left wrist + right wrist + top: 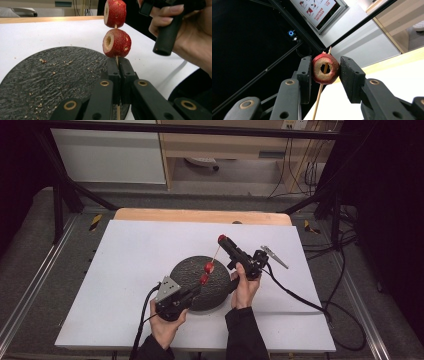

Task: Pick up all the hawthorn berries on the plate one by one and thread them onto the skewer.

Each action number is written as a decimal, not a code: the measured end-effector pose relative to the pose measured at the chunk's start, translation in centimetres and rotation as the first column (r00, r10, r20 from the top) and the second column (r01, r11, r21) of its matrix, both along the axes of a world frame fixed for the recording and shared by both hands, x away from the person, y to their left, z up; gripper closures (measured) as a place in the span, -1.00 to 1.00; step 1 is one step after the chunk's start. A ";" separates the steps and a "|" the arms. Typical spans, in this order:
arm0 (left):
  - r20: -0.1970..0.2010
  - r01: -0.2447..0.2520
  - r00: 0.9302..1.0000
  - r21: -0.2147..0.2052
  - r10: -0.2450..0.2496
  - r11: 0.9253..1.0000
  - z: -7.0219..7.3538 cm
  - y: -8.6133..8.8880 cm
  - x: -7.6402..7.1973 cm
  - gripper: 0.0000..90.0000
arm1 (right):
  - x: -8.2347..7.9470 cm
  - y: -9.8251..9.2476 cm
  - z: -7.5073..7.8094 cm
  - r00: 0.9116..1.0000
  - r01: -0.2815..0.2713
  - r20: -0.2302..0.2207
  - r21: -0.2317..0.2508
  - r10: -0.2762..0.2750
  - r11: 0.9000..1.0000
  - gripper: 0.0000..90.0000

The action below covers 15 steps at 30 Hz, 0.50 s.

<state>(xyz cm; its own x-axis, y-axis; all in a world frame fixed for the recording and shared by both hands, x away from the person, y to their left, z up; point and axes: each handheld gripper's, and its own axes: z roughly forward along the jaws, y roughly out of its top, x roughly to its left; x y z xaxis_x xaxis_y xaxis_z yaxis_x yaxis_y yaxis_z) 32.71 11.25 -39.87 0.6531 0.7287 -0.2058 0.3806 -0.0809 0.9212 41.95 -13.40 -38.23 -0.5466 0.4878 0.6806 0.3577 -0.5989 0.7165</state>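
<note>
Over the rough, dark round plate (220,292) near the table's middle, the left gripper (117,65) pinches a thin wooden skewer (116,60) carrying two cored red fruits (116,43), while the right gripper (325,68) clamps a third hollowed fruit (325,68) at the skewer's far tip.

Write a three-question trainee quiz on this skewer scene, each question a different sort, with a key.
1. True or false: the left gripper is shut on the skewer.
2. How many red fruits sit on the skewer between the two grippers?
3. The right gripper holds: A) a cored fruit, B) the dark plate, C) a cable.

Key: 1 true; 2 two; 3 A.
</note>
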 end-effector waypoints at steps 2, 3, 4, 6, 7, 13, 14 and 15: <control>0.002 -0.002 1.000 0.000 0.002 1.000 0.1 0.0 0.1 0.96 | -0.1 0.0 0.0 1.000 -0.001 0.001 -0.001 0.001 1.000 0.41; 0.001 -0.002 1.000 -0.002 0.002 1.000 0.2 -0.1 0.2 0.96 | -0.1 0.1 -0.1 1.000 -0.003 0.000 0.000 0.003 1.000 0.41; -0.001 -0.002 1.000 -0.004 0.002 1.000 0.2 -0.1 0.3 0.96 | -0.2 0.1 -0.1 1.000 -0.006 0.000 -0.001 0.006 1.000 0.41; 0.001 -0.004 1.000 -0.004 0.004 1.000 0.3 -0.2 0.4 0.96 | -0.3 0.1 -0.1 1.000 -0.010 -0.003 -0.003 0.010 1.000 0.41; 0.001 -0.004 1.000 -0.004 0.004 1.000 0.3 -0.2 0.5 0.96 | -0.3 0.1 -0.1 1.000 -0.010 -0.003 -0.003 0.010 1.000 0.41; 0.003 -0.007 1.000 -0.004 0.007 1.000 0.7 -0.5 0.9 0.96 | -0.5 0.3 -0.4 1.000 -0.019 -0.005 -0.012 0.019 1.000 0.41; 0.002 -0.007 1.000 -0.007 0.007 1.000 0.7 -0.6 1.0 0.96 | -0.6 0.4 -0.4 1.000 -0.022 -0.006 -0.014 0.022 1.000 0.41; 0.002 -0.007 1.000 -0.006 0.007 1.000 0.8 -0.6 1.0 0.96 | -0.6 0.4 -0.4 1.000 -0.022 -0.006 -0.014 0.022 1.000 0.41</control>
